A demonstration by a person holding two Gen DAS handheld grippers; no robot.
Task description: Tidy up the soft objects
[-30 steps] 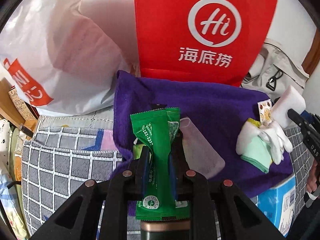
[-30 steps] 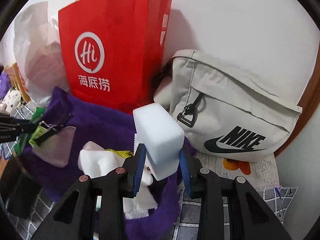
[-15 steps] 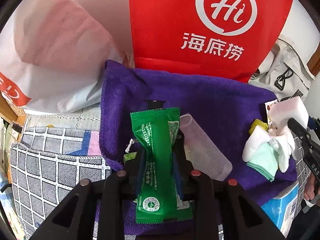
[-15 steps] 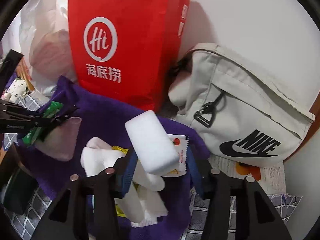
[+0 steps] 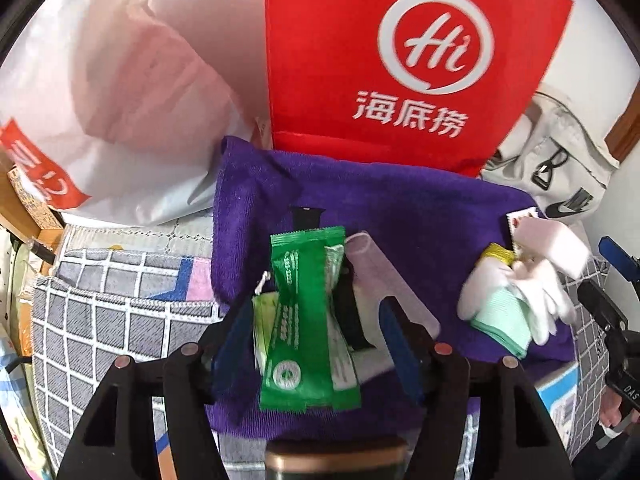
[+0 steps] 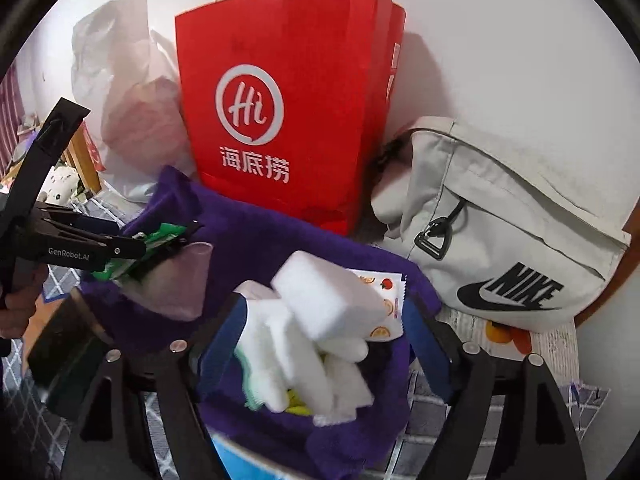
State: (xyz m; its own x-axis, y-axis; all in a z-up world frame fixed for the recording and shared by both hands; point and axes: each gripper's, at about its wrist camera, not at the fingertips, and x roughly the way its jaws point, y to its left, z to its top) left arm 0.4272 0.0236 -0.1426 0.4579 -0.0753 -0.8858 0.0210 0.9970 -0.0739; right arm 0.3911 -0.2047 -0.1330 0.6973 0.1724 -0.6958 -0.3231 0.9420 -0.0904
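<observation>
Between the left fingers: left gripper, jaws opening, pads clear of the green sachet lying between them on the purple towel.
Between the right fingers: right gripper, jaws opening, blue pads apart from the white sponge block; it rests tilted on white gloves, over a fruit-print sachet.
Beside the green sachet: a translucent sleeve, touching it.
Behind the towel: red paper bag, grey Nike bag, white plastic bag.

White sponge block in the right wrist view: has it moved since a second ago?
Yes. The white sponge block has tipped down onto the white gloves on the purple towel; right gripper opening.
</observation>
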